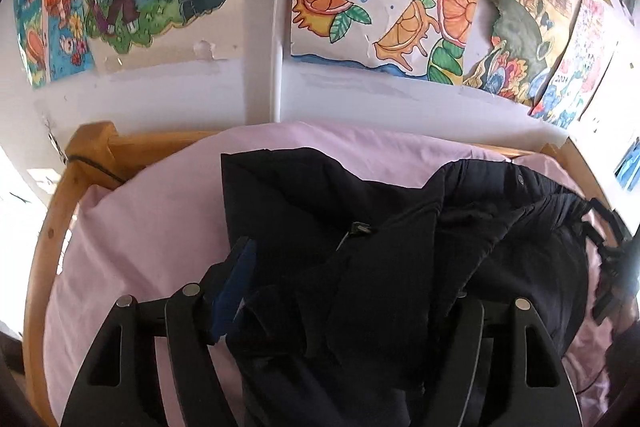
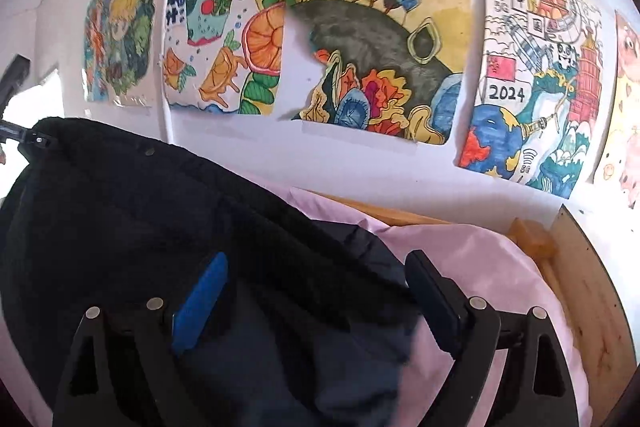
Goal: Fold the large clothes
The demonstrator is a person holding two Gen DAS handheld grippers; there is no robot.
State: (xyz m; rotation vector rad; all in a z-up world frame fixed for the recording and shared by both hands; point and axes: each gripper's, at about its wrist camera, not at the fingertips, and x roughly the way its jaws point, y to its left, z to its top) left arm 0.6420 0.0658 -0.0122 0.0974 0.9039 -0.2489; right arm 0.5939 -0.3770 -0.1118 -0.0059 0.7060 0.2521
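on the pink-sheeted bed (image 1: 152, 211), a black jacket (image 1: 360, 227) lies between both grippers' wide-spread fingers (image 2: 200, 299).

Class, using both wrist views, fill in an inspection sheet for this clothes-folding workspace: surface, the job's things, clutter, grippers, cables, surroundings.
Surface: pink bedsheet on a wooden bed frame.
Job's things: one dark padded jacket, crumpled, partly lifted off the sheet.
Clutter: nothing seen.
Grippers: left hand-held gripper has jaws apart with jacket fabric bunched between them, right finger hidden; right hand-held gripper is open, jacket edge lying across the gap.
Cables: thin dark cord by the bed frame's corner post.
Surroundings: white wall covered in coloured drawings; white pipe in the corner.
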